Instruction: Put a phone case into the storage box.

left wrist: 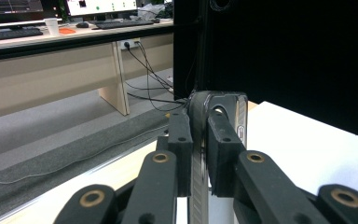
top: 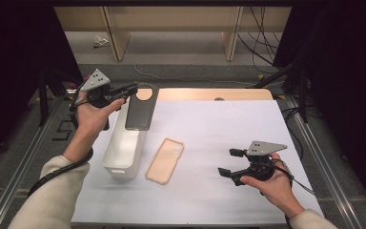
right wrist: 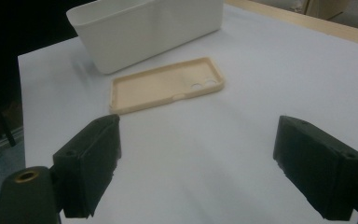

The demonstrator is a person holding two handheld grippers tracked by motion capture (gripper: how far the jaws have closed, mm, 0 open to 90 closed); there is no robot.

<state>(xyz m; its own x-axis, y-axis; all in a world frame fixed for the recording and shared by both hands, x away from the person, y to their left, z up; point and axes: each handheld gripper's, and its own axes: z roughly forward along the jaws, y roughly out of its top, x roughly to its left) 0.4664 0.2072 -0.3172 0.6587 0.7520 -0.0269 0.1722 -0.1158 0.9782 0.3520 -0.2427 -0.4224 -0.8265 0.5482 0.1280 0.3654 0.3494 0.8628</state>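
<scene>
A dark phone [top: 141, 109] hangs above the far end of the white bin [top: 122, 143], held flat by its edge in my left gripper [top: 129, 90]. In the left gripper view both black pads squeeze the phone's [left wrist: 216, 112] thin side, so this gripper [left wrist: 199, 149] is shut on it. A beige phone case [top: 165, 160] lies open side up on the white table sheet, just right of the bin. My right gripper [top: 228, 163] rests low at the right, its jaws spread wide with nothing between them. In the right gripper view the case [right wrist: 168, 84] and the bin [right wrist: 144, 28] lie ahead of the gripper [right wrist: 205, 163].
The white sheet [top: 219, 129] covers most of the wooden table, whose far edge [top: 209, 93] shows bare. Metal rails run along both sides. Cables trail on the floor beyond the table, by wooden desk legs.
</scene>
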